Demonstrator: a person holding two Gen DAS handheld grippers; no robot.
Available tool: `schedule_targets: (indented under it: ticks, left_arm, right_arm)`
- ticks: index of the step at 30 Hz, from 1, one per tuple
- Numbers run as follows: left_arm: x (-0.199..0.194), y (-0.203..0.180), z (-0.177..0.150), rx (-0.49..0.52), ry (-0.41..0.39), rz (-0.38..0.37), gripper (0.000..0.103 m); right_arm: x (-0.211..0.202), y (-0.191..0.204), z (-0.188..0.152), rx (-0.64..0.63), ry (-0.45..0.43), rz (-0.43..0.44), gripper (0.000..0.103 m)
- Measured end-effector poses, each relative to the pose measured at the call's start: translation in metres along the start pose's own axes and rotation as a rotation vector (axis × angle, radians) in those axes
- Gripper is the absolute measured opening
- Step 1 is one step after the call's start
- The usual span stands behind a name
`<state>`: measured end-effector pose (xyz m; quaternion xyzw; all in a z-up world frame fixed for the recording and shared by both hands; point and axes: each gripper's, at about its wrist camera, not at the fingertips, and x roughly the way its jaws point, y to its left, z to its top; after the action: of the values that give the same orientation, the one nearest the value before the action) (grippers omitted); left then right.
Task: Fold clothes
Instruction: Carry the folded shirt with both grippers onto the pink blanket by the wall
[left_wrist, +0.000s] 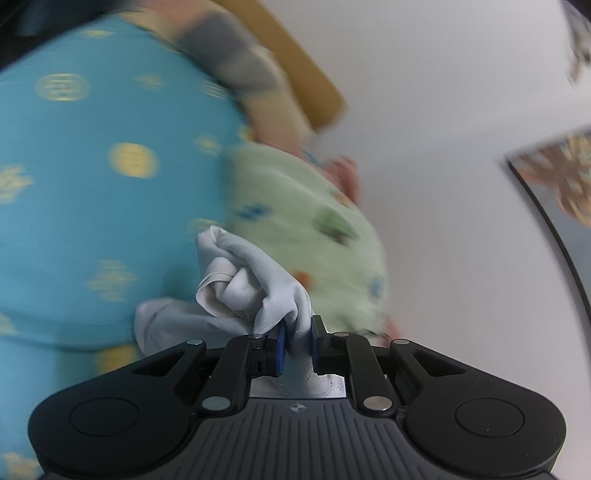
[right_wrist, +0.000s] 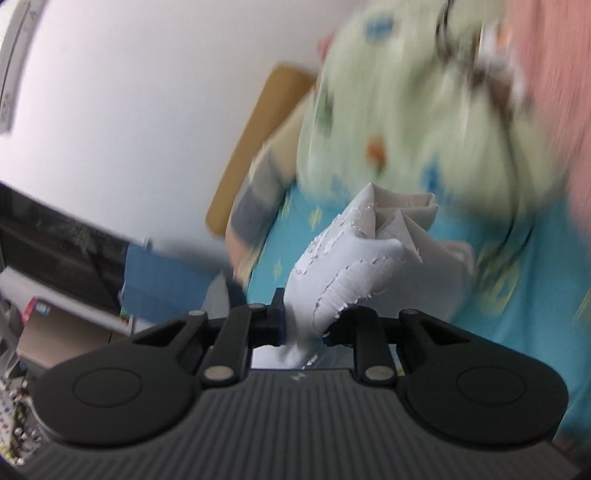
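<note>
A pale grey-white garment (left_wrist: 243, 280) is bunched up and held in the air over a bed. My left gripper (left_wrist: 296, 343) is shut on one bunched part of it. My right gripper (right_wrist: 308, 321) is shut on another part of the same garment (right_wrist: 354, 254), where a frayed seam shows. Both views are blurred by motion. The rest of the garment hangs out of sight below the grippers.
A turquoise bedsheet with yellow medallions (left_wrist: 92, 184) lies below. A pale green patterned pillow (left_wrist: 306, 221) and a striped one (left_wrist: 229, 55) lie against a wooden headboard (left_wrist: 306, 74) and white wall. Pink fabric (right_wrist: 554, 92) is at right. Shelves with boxes (right_wrist: 55, 314) stand at left.
</note>
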<state>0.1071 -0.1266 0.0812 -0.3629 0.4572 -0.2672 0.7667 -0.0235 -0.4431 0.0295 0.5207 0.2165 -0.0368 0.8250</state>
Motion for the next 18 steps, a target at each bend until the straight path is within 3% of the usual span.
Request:
schedule_targets:
  ticks: [4, 9, 11, 14, 18]
  left_arm:
    - [0.086, -0.087, -0.002, 0.065, 0.074, -0.102, 0.014]
    - [0.188, -0.193, -0.028, 0.146, 0.153, -0.251, 0.014]
    - [0.226, -0.222, -0.042, 0.202, 0.182, -0.301, 0.014]
    - [0.282, -0.252, -0.071, 0.364, 0.226, -0.343, 0.015]
    - [0.320, -0.232, -0.122, 0.540, 0.280, -0.308, 0.015]
  right_arm:
    - [-0.047, -0.003, 0.090, -0.060, -0.151, -0.054, 0.021]
    - [-0.104, -0.004, 0.188, -0.148, -0.356, -0.158, 0.021]
    - [-0.120, -0.010, 0.210, -0.192, -0.424, -0.215, 0.021]
    - [-0.141, -0.022, 0.237, -0.248, -0.516, -0.323, 0.021]
    - [-0.143, -0.074, 0.220, -0.246, -0.517, -0.466, 0.021]
